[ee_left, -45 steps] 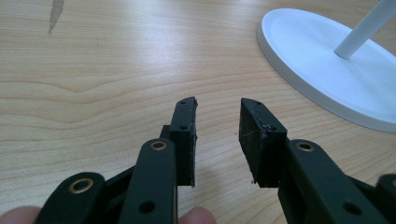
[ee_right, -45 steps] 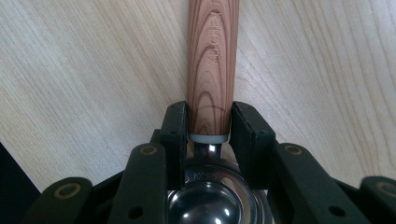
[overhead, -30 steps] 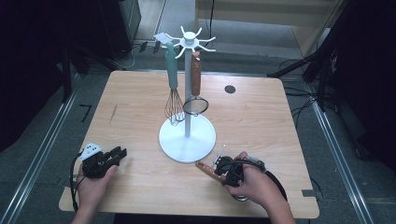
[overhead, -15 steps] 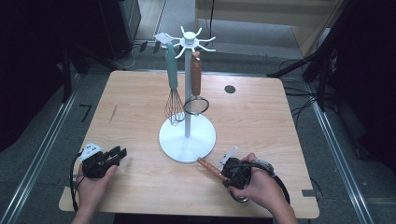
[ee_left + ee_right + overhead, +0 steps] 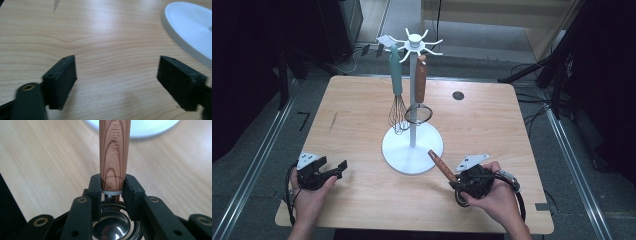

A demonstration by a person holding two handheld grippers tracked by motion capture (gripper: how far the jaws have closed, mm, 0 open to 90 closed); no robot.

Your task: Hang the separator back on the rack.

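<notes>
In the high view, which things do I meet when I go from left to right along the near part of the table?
Left tongs, open over bare wood → white base of the utensil stand → wooden-handled utensil → right tongs, shut on that handle.

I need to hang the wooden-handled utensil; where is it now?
In the high view the utensil is at the table's front right, clamped in the right gripper, beside the white stand's base.

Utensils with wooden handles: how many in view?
2. One wooden-handled utensil hangs on the white stand beside the teal-handled whisk. The other is clamped in the right gripper near the stand's base. None seem hidden.
</notes>
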